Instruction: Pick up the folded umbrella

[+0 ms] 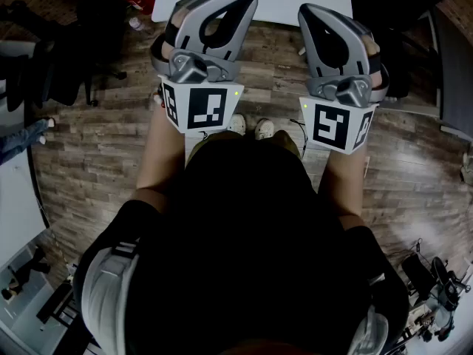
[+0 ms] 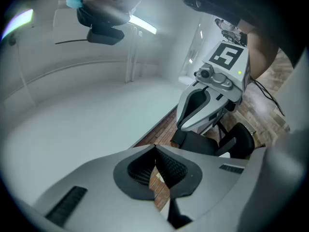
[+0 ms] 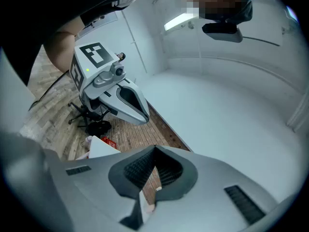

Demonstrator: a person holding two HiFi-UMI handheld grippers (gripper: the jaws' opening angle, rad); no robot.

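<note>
the person holds the left gripper (image 2: 155,150) and the right gripper (image 3: 154,150) out side by side above the wooden floor (image 1: 96,146), noses toward the edge of the white table (image 1: 281,6). both are clenched tip to tip with nothing between them. the folded umbrella shows in no view, so i cannot tell where it lies.

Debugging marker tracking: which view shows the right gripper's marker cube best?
Head view: the marker cube sits close under the camera, its main face large and sharp, a side face partly visible. Left gripper view shows it smaller, one tilted face. Right gripper view doesn't show it at all.
</note>
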